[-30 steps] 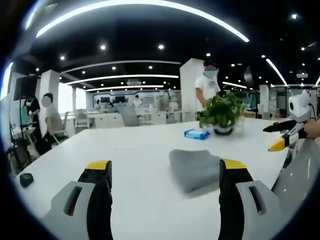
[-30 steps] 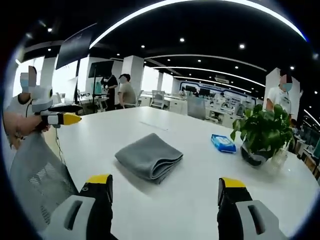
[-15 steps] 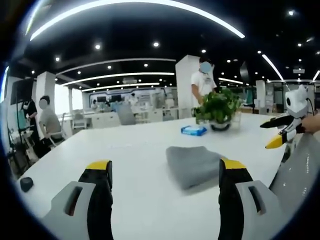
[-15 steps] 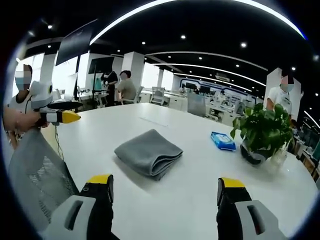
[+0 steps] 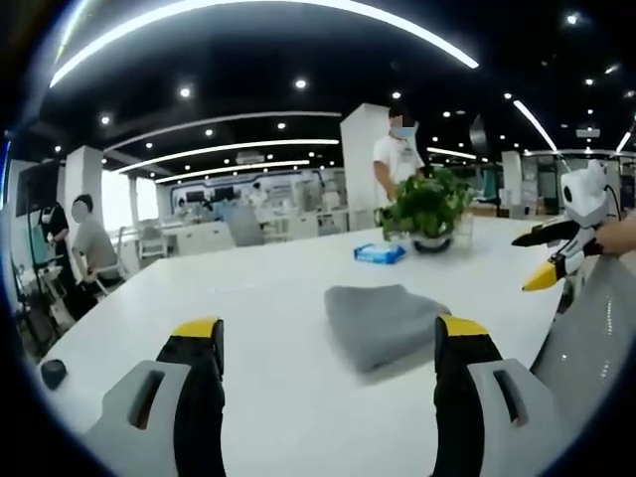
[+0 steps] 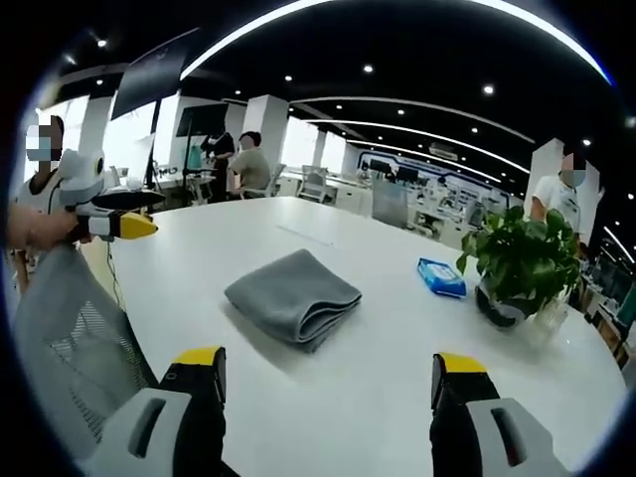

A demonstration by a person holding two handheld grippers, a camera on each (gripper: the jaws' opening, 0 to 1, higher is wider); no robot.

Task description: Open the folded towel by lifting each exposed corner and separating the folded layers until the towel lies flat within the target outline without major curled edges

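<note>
A gray towel (image 6: 293,295) lies folded on the white counter (image 6: 397,358), its stacked layers showing along the near edge. Both grippers hover above the counter short of it, touching nothing. The left gripper (image 5: 328,343) has its fingers spread wide apart and empty, and the right gripper (image 6: 326,373) is equally wide and empty. Beyond the towel stand a potted plant (image 6: 519,260) and a blue packet (image 6: 441,278), well apart from it.

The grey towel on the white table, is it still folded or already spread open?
Folded: the grey towel lies as a compact pad, stacked layers showing at its rounded edge.
</note>
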